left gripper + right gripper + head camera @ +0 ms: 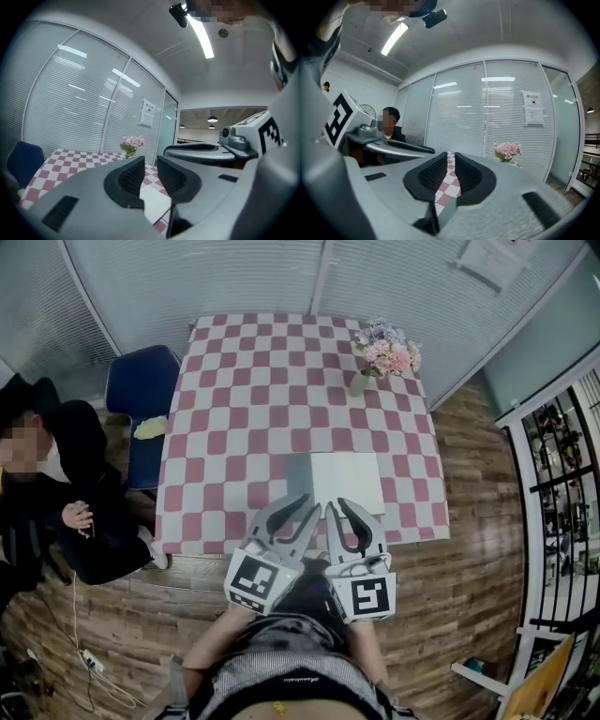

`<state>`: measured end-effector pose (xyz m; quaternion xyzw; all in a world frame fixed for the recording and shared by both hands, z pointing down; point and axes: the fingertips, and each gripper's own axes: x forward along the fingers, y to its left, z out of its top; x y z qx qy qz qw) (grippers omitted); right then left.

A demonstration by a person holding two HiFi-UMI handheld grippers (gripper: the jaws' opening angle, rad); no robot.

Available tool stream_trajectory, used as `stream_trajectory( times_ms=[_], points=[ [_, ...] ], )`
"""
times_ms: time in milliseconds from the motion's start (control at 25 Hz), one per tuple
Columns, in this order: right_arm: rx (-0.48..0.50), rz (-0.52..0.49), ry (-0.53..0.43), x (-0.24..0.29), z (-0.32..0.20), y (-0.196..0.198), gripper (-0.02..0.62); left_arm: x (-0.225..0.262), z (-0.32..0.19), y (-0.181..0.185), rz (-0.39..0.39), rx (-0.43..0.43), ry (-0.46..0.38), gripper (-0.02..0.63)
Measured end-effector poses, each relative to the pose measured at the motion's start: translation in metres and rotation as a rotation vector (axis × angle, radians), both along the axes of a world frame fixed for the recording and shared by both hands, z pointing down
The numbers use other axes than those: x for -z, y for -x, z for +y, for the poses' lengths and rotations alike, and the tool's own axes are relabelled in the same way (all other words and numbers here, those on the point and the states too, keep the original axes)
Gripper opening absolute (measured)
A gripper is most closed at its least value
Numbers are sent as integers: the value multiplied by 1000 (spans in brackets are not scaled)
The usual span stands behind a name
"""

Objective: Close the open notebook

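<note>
The notebook [347,482] lies on the pink-and-white checked counter [244,399], close to the edge nearest the person holding the grippers. A blank white page faces up, and a narrower grey strip runs along its left side; I can't tell whether that strip is a cover or a page. Just short of the notebook, the left gripper [310,503] and the right gripper [337,503] hang side by side. Each has its fingers a narrow slit apart with nothing between them. Past the notebook, at the far right corner, stands a vase of pink flowers [384,351]. Left of the notebook, off the counter, is a blue chair [141,395] with a yellowish object [150,429] too small to identify. A seated person [66,493] beyond it is partly cut off. A notice [533,110] hangs on the blind-covered glass wall, its print unreadable.
</note>
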<state>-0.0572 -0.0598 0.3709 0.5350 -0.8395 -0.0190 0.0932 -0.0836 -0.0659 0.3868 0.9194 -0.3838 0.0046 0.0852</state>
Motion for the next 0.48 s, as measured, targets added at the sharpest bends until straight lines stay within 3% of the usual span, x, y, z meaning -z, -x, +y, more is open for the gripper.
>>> stream_trajectory(
  times_ms=[480],
  points=[
    [104, -14, 35, -5, -38, -34, 52, -5, -38, -28, 3, 117, 20, 63]
  ],
)
